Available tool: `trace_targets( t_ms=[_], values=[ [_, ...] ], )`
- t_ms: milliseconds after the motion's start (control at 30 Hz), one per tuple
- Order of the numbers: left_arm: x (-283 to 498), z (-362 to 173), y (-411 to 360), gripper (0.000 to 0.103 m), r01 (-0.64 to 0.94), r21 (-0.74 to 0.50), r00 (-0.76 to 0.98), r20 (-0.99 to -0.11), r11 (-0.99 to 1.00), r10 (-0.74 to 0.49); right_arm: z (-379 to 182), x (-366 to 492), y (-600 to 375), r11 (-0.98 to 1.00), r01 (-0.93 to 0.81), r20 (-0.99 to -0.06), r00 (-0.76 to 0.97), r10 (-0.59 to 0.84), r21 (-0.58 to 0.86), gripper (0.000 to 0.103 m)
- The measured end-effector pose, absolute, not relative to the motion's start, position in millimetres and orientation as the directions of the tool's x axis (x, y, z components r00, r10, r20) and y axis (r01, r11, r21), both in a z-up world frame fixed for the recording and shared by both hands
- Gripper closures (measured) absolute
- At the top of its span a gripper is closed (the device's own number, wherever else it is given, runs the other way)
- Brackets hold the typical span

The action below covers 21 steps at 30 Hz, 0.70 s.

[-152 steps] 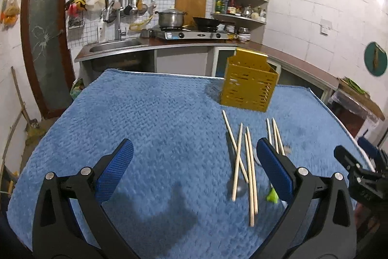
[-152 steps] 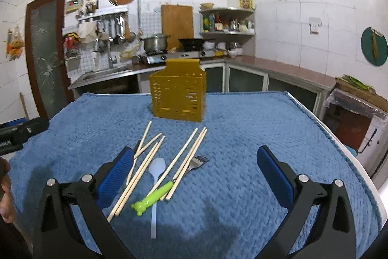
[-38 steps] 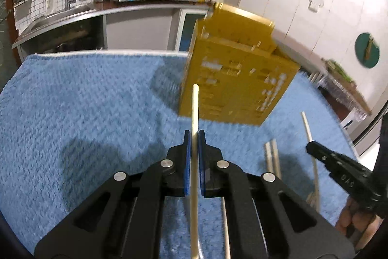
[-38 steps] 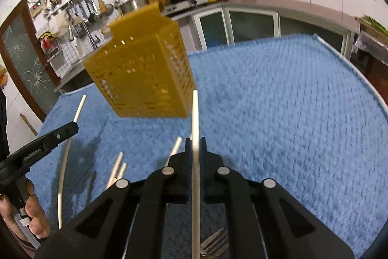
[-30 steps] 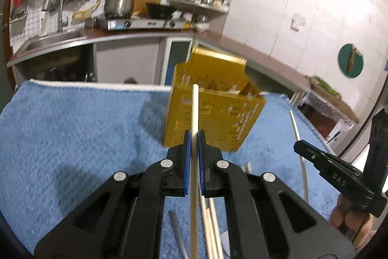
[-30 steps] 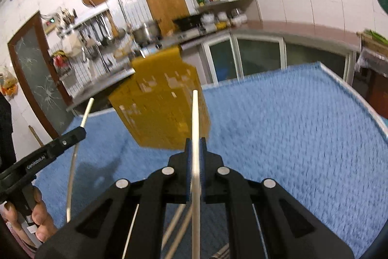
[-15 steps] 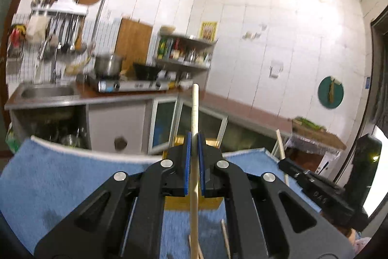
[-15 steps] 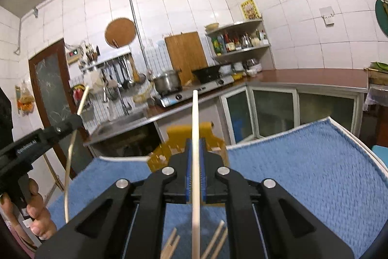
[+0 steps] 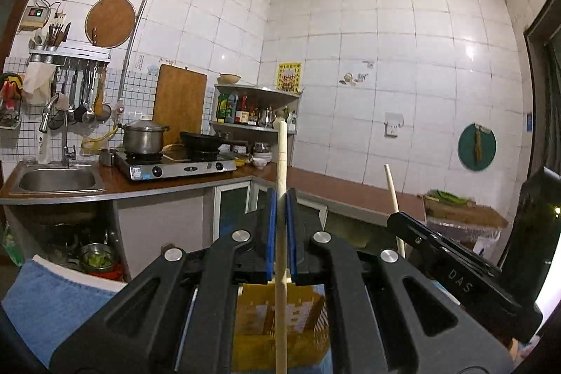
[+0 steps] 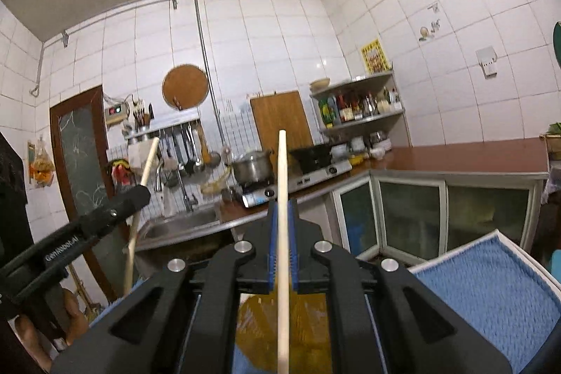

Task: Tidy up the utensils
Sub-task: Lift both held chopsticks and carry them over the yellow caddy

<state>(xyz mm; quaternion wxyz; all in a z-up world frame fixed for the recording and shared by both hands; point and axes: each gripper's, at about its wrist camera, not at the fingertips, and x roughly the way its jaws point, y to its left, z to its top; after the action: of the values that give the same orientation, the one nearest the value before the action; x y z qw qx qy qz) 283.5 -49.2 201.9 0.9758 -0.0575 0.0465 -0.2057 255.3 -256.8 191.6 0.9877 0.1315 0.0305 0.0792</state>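
Left tongs clamped on one chopstick, right tongs clamped on another chopstick, both sticks upright through the blue pads. Held high over the yellow caddy on the blue-covered desk. Light, stiff, smooth wood, probably prone to pivoting or slipping in a narrow pinch. Gripped near mid-length, seemingly; lower ends hidden behind the tongs.

Below the jaws, the yellow basket is mostly hidden behind the gripper; each chopstick's lower end leaves the picture.
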Motion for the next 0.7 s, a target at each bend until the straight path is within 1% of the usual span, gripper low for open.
trace_targets(
  t_ms=[100, 233, 367, 500, 700],
  values=[
    [303.2, 203.9, -53.7, 0.099, 0.385, -0.131, 0.918, -0.050, 0.914, -0.393, 189.6, 270.6, -261.4, 0.951, -0.139, -0.008, 0.989, 0.147, 0.275, 0.097],
    [331.2, 199.3, -62.4, 0.099, 0.387, -0.131, 0.917, -0.053, 0.913, -0.396, 181.8, 292.9, -272.7, 0.939, -0.133, 0.026, 0.991, 0.132, 0.316, 0.097],
    [357.7, 183.5, -63.2, 0.099, 0.386, -0.159, 0.917, -0.044, 0.909, -0.397, 169.2, 315.3, -275.8, 0.937, -0.120, 0.030, 0.993, 0.117, 0.328, 0.097],
    [385.6, 165.3, -63.5, 0.099, 0.399, -0.187, 0.908, -0.056, 0.898, -0.415, 158.0, 330.8, -276.3, 0.939, -0.118, 0.041, 0.993, 0.111, 0.324, 0.097],
    [409.4, 151.5, -61.9, 0.099, 0.381, -0.227, 0.915, -0.048, 0.896, -0.401, 149.6, 338.4, -268.1, 0.950, -0.121, 0.076, 0.992, 0.103, 0.289, 0.097]
  ],
)
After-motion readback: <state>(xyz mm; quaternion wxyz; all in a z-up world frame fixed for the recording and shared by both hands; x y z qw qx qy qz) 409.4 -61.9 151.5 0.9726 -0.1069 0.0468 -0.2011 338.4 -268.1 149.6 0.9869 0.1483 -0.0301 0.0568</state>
